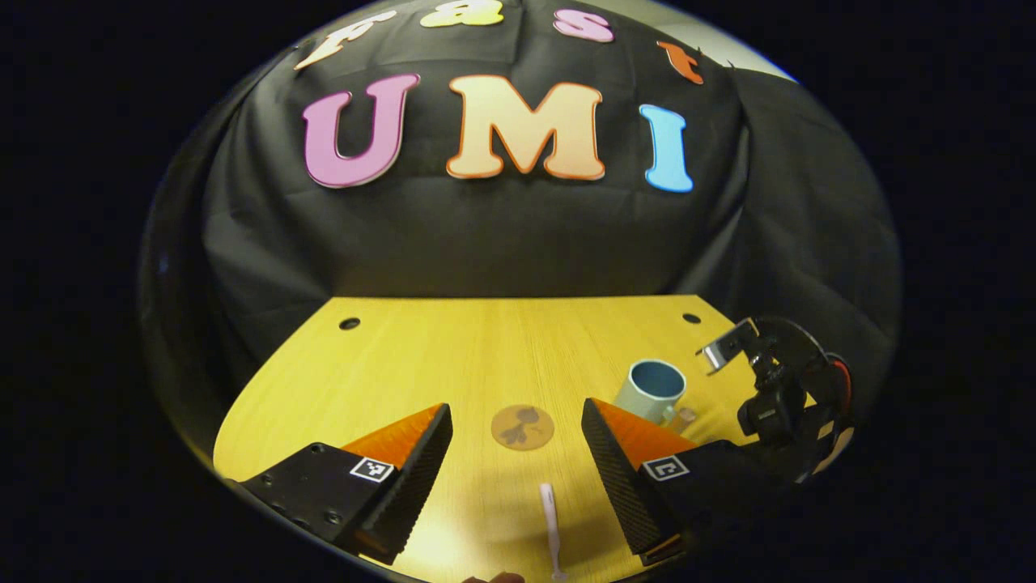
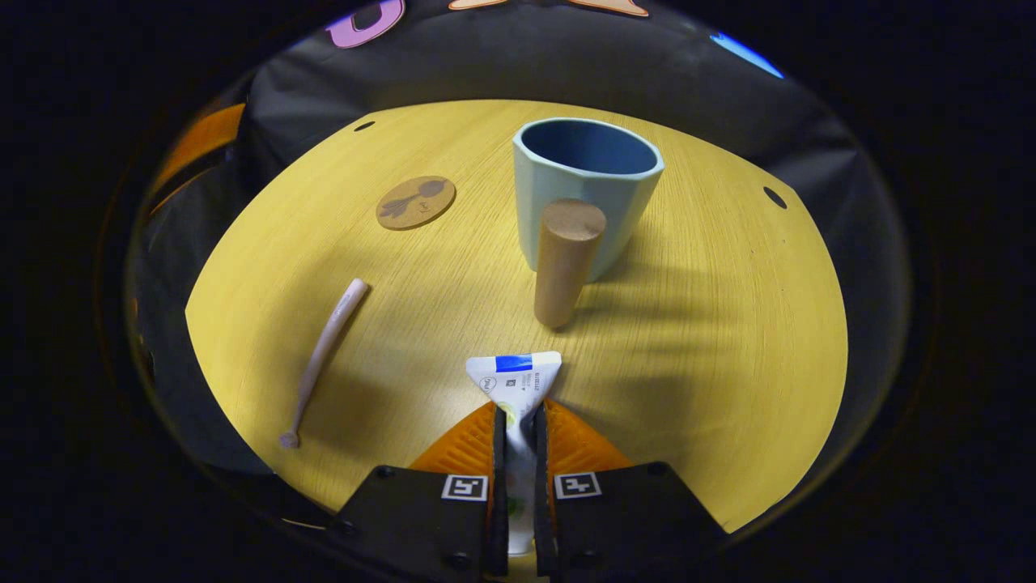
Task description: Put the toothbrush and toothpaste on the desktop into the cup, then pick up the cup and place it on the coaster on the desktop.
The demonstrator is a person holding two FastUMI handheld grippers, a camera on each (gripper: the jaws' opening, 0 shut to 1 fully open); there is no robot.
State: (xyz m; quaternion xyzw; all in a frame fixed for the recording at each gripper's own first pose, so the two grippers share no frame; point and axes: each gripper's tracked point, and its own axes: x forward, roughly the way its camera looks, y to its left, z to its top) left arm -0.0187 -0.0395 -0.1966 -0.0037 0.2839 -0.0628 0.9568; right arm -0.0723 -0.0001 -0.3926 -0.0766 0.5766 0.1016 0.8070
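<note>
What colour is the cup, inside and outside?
The cup is pale blue outside and darker blue inside; the right gripper view shows it best.

White toothpaste [image 2: 516,380] tube held upright; pink toothbrush [image 2: 322,356] flat near coaster [image 2: 415,202]; blue cup [image 2: 584,190] upright

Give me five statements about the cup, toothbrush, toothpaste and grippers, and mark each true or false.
1. The right gripper is shut on the toothpaste. True.
2. The toothbrush is inside the cup. False: it lies flat on the desktop.
3. The cup stands on the coaster. False: it stands on bare desktop, apart from the coaster.
4. The left gripper is open. True.
5. The cup lies tipped over. False: it stands upright.
</note>
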